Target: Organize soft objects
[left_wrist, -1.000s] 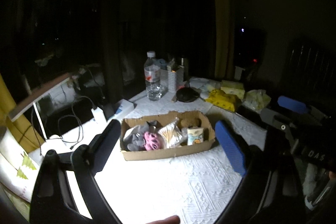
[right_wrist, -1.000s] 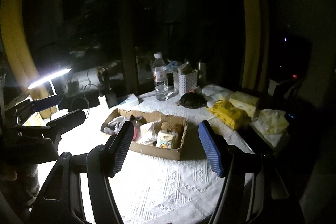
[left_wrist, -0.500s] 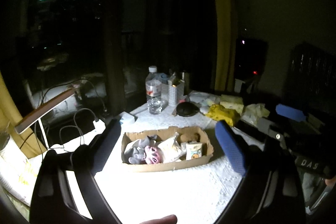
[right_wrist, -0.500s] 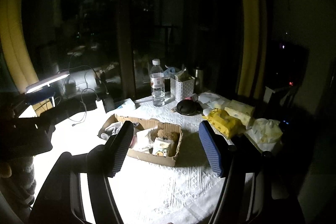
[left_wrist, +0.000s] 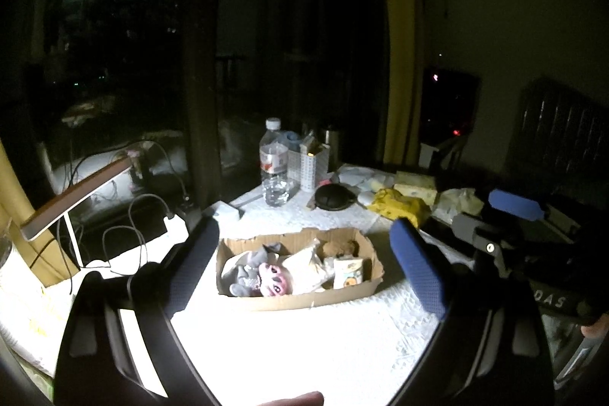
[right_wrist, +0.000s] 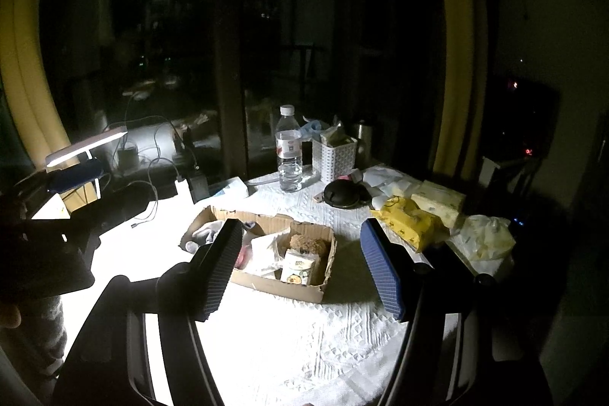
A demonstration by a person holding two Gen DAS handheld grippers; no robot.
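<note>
Left gripper [left_wrist: 304, 265]: released, jaws wide, empty.
Right gripper [right_wrist: 302, 265]: released, empty.
Cardboard box [left_wrist: 300, 299]: holds plush toys [left_wrist: 262, 276].

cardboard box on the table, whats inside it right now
The cardboard box holds a grey plush with a pink toy, a crinkled white bag, a brown fuzzy toy and a small printed pack. Anything beneath them is covered.

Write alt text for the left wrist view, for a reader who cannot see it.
An open cardboard box on a white-clothed table holds a grey-and-pink plush toy and small packets, framed by the open left hand-held gripper. Behind it stand a water bottle and yellow tissue packs; the room is dark.
</note>
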